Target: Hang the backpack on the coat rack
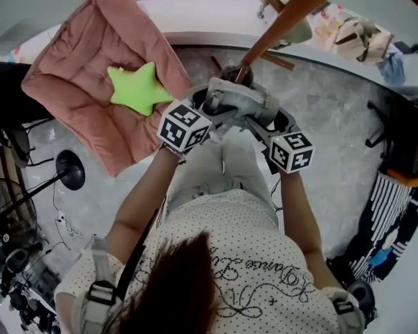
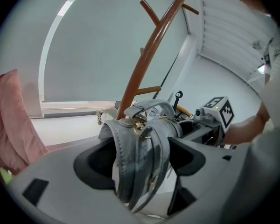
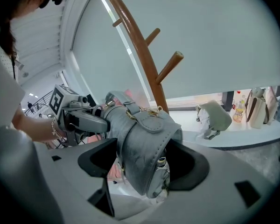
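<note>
A small grey leather backpack hangs between my two grippers, close to the slanted brown pole of the coat rack. In the left gripper view my left gripper is shut on the backpack's straps, and the top handle sticks up just in front of the coat rack pole. My right gripper is shut on the backpack's body. A bare peg of the coat rack juts out above the bag. In the head view my left gripper and right gripper flank the bag.
A pink cushion bearing a green star pillow lies to the left. A black stand base sits on the floor at lower left. Bags rest on the ledge, among them a pale green one. Striped fabric lies at right.
</note>
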The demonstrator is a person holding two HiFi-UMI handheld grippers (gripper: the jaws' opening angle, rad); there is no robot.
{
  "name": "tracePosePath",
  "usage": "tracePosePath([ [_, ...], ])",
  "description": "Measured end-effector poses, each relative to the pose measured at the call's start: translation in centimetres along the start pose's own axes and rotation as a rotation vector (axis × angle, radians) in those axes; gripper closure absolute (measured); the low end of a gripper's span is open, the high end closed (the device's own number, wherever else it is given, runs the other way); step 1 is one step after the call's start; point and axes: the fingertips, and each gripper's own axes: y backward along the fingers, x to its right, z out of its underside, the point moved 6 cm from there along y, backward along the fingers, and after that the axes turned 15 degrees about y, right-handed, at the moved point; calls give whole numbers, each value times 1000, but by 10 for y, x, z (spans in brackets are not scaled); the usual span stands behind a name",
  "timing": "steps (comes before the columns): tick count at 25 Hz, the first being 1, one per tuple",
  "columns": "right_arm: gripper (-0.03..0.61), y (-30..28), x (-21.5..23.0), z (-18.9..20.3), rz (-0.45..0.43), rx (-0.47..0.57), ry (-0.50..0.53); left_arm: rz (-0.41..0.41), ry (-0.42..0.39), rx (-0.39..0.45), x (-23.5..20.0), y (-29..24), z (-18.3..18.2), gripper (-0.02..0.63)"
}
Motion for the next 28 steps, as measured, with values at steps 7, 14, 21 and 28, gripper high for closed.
tracePosePath([
  [7, 241, -2, -7, 3, -27, -9, -13, -9, -14, -25, 1, 7, 2, 273],
  [14, 241, -7, -2, 15, -46, -44, -46, -8, 57, -67, -7, -3, 14, 275],
  [21, 241, -18, 7, 23, -51, -84, -82, -6, 65, -121, -19, -17, 15, 275],
  [28, 241, -30, 15, 23, -55, -102, -113, 16, 128, -149, -34, -27, 16, 275],
])
